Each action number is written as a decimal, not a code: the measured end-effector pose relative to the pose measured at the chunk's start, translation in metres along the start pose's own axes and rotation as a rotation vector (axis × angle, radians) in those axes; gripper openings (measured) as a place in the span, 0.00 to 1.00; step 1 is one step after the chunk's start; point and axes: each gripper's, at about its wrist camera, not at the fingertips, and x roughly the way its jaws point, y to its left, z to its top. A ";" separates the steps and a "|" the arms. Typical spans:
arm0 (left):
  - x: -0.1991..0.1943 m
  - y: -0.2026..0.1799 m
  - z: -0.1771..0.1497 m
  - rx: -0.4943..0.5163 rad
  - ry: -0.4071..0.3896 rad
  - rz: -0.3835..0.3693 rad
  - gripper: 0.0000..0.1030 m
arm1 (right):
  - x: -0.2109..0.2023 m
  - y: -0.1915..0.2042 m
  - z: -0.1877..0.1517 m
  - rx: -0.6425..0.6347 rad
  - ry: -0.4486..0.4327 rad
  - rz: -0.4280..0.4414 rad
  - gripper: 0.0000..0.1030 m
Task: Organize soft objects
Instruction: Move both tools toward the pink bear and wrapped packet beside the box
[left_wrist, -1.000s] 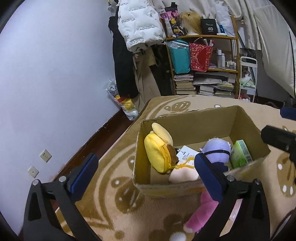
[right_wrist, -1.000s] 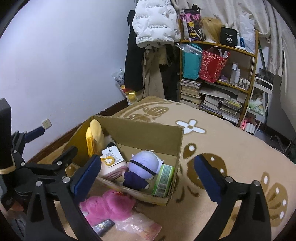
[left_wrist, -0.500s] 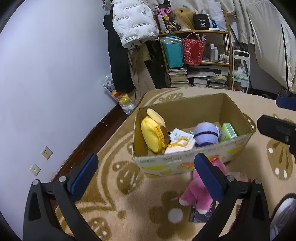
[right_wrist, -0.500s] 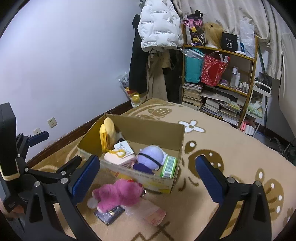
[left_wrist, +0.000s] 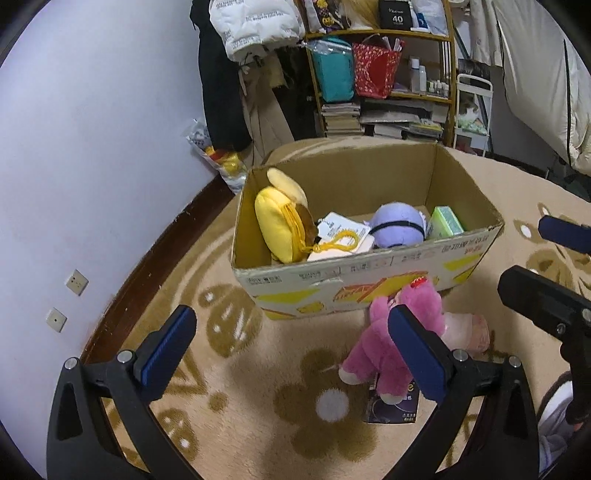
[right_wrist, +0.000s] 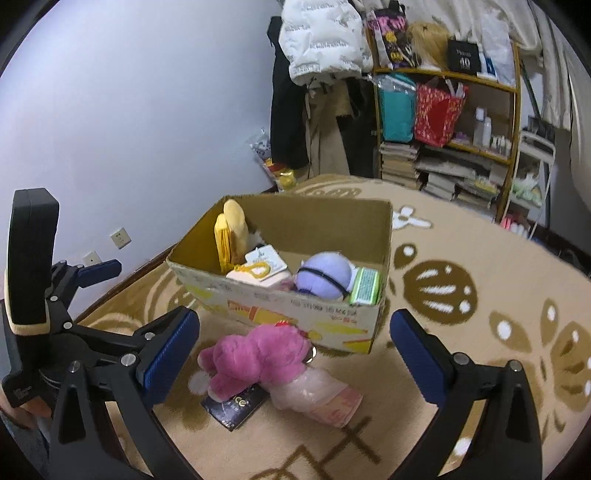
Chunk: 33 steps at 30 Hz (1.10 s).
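Cardboard box (right_wrist: 288, 306) sits on the patterned carpet (right_wrist: 480, 332) and serves as landmark. Inside it: yellow plush (left_wrist: 277, 225) at its wall-side end, purple plush (right_wrist: 327, 273) toward the other end, green packet (right_wrist: 365, 286) just beside that, tagged pouch (left_wrist: 340, 236) between the 2 plushes.

Outside, touching the box's near face: pink plush (right_wrist: 258, 358), lying on its side. It rests partly on a dark flat packet (right_wrist: 236, 404), with a clear-wrapped pink bundle (right_wrist: 317, 393) against it.

Left gripper (left_wrist: 295, 350) and right gripper (right_wrist: 295, 354): both spread wide, nothing held, both hovering short of the box's near face.

Judgement: step in hand is picking up the pink plush for the box.
- Use 1 gripper; right looks better centred on it.
- Close on the torso, not a limb, so it does not sag.
- Keep pads above the dark packet to avoid dragging it along.
- Lift clear of the box rim, release over the gap beside the purple plush.
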 end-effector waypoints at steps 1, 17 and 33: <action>0.003 0.000 -0.001 -0.004 0.008 -0.007 1.00 | 0.002 -0.002 -0.002 0.014 0.007 0.000 1.00; 0.029 -0.013 0.001 0.004 0.075 -0.102 0.99 | 0.044 -0.040 -0.026 0.146 0.142 -0.012 1.00; 0.061 -0.027 -0.001 0.046 0.146 -0.184 0.99 | 0.077 -0.056 -0.047 0.163 0.271 -0.023 0.89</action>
